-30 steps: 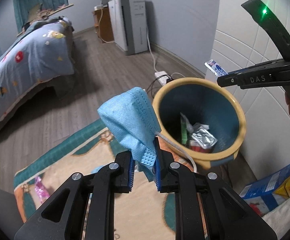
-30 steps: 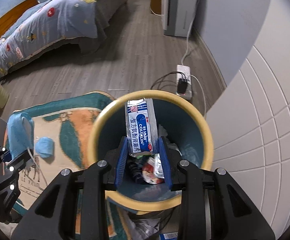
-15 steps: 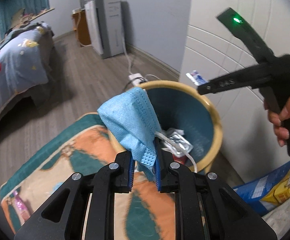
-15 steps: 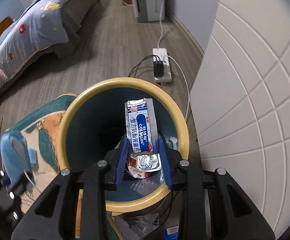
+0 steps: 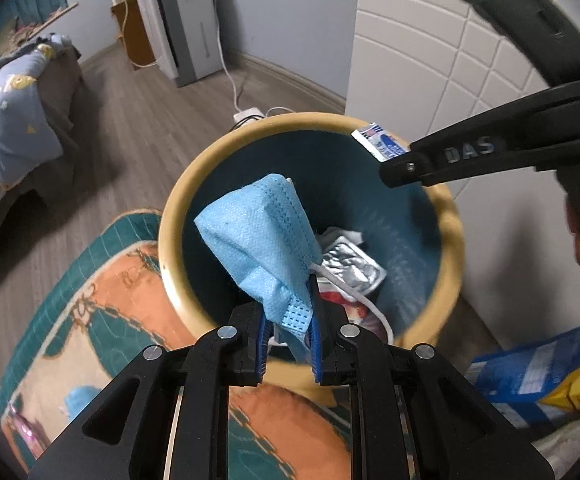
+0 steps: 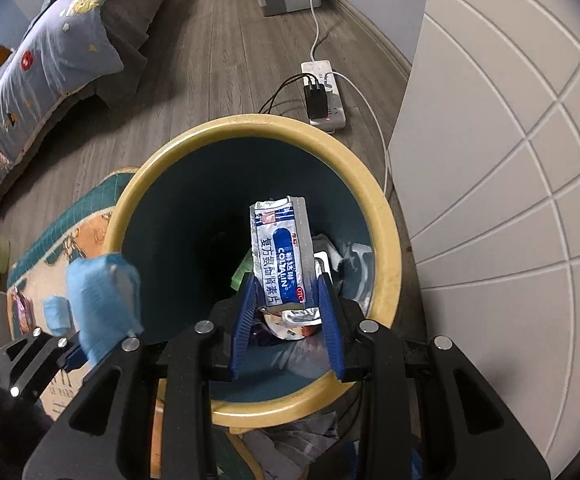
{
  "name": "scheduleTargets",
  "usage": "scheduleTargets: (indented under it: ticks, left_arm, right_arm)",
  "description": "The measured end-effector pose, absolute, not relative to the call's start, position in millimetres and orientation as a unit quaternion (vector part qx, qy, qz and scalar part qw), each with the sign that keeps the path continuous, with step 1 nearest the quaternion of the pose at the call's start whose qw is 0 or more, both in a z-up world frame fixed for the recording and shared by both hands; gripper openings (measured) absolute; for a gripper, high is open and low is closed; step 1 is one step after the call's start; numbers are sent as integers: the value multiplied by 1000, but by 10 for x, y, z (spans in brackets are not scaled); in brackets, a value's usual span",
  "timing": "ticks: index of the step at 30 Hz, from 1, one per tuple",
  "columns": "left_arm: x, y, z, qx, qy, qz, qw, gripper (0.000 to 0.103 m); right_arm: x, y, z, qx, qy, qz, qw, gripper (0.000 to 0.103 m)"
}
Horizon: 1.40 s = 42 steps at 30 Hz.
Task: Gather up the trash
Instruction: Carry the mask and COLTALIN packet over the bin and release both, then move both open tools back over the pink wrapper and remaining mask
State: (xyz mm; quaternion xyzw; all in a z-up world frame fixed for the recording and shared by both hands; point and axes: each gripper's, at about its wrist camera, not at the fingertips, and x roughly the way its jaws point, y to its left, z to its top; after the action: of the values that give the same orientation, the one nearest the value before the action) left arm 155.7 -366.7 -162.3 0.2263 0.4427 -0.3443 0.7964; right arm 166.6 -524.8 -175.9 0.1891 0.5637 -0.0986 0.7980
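A round bin (image 5: 178, 208) (image 6: 385, 216) with a yellow rim and dark teal inside stands on the floor by a white panelled wall. My left gripper (image 5: 288, 320) is shut on a crumpled blue face mask (image 5: 258, 236), held over the bin's near rim; its white ear loop trails down inside. My right gripper (image 6: 286, 304) is shut on a silver and blue medicine sachet (image 6: 282, 256), held upright over the bin's mouth. In the left wrist view that sachet (image 5: 377, 142) pokes out of the right gripper (image 5: 393, 164) above the far rim. Foil wrappers (image 5: 353, 266) lie at the bottom.
A patterned orange and teal rug (image 5: 102, 304) lies left of the bin, with another blue mask (image 6: 56, 314) and a pink wrapper (image 5: 20, 426) on it. A power strip (image 6: 323, 92) with cables sits behind the bin. Blue and yellow boxes (image 5: 537, 372) lie at right; a bed (image 6: 42, 76) stands beyond.
Both grippers have come down and closer over the bin. The mask has moved from beside the rim to over the opening. The sachet now hangs lower over the bin's mouth.
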Motion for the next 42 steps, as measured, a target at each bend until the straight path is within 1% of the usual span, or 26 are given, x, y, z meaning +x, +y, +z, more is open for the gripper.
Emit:
scheduleTargets:
  ticks: [3, 6, 8, 9, 10, 11, 12, 13, 16, 17, 19, 22, 23, 24, 25, 28, 29, 30, 31, 32, 36, 42]
  left_arm:
    - [1639, -3654, -1663, 228, 442, -336, 800, 18]
    - [1711, -3630, -1682, 226, 437, -332, 805, 27]
    - [1723, -3598, -1685, 224, 434, -328, 809, 40]
    - [1727, -3581, -1681, 220, 432, -326, 811, 43]
    - [1733, -3563, -1673, 216, 431, -325, 814, 52]
    - [1736, -3543, -1665, 214, 429, -324, 816, 58]
    - [1735, -3522, -1660, 214, 426, -321, 818, 61]
    - [1729, -3498, -1654, 215, 422, -320, 821, 65]
    - [1714, -3427, -1637, 217, 414, -317, 825, 68]
    - [1713, -3394, -1632, 216, 413, -315, 827, 73]
    - [1704, -3347, -1618, 215, 408, -312, 831, 77]
    - [1711, -3282, -1605, 215, 406, -308, 833, 77]
    - [1723, -3261, -1606, 215, 407, -306, 833, 80]
    - [1735, -3238, -1608, 214, 408, -304, 834, 83]
    - [1737, -3219, -1601, 212, 406, -300, 837, 89]
    - [1752, -3194, -1578, 206, 407, -293, 840, 90]
    - [1759, -3176, -1568, 204, 409, -289, 841, 91]
    - [1760, -3145, -1547, 200, 412, -284, 842, 92]
    - [1754, -3114, -1528, 196, 413, -283, 843, 93]
    - [1745, -3073, -1508, 191, 414, -282, 844, 94]
    - [1692, -2901, -1359, 180, 418, -264, 850, 96]
    - [1535, -2458, -960, 181, 397, -226, 871, 97]
  right_arm:
    - [1691, -5263, -1774, 194, 560, -96, 799, 31]
    - [1728, -5230, -1805, 188, 560, -94, 801, 31]
    - [1747, -5198, -1828, 181, 561, -91, 803, 32]
    - [1757, -5185, -1839, 178, 561, -91, 803, 32]
    - [1767, -5170, -1850, 176, 561, -91, 804, 32]
    - [1778, -5156, -1860, 175, 561, -90, 804, 32]
    - [1785, -5147, -1863, 176, 560, -89, 805, 32]
    - [1799, -5130, -1871, 175, 559, -89, 805, 32]
    - [1825, -5093, -1878, 177, 555, -88, 808, 32]
    - [1835, -5076, -1877, 178, 555, -87, 808, 32]
    - [1869, -5029, -1889, 183, 555, -80, 808, 32]
    - [1906, -4938, -1904, 175, 559, -78, 807, 34]
    - [1913, -4927, -1905, 171, 560, -78, 807, 41]
    - [1917, -4917, -1903, 168, 561, -80, 807, 52]
    - [1920, -4914, -1894, 165, 560, -82, 808, 56]
    - [1893, -4946, -1833, 160, 555, -88, 812, 61]
    - [1882, -4964, -1807, 162, 553, -90, 812, 70]
    - [1867, -4976, -1775, 164, 550, -94, 814, 83]
    - [1855, -4987, -1737, 163, 547, -98, 815, 88]
    - [1851, -5000, -1693, 161, 543, -101, 818, 97]
    - [1826, -4975, -1540, 160, 533, -105, 824, 97]
    - [1849, -4711, -1325, 140, 525, -87, 835, 97]
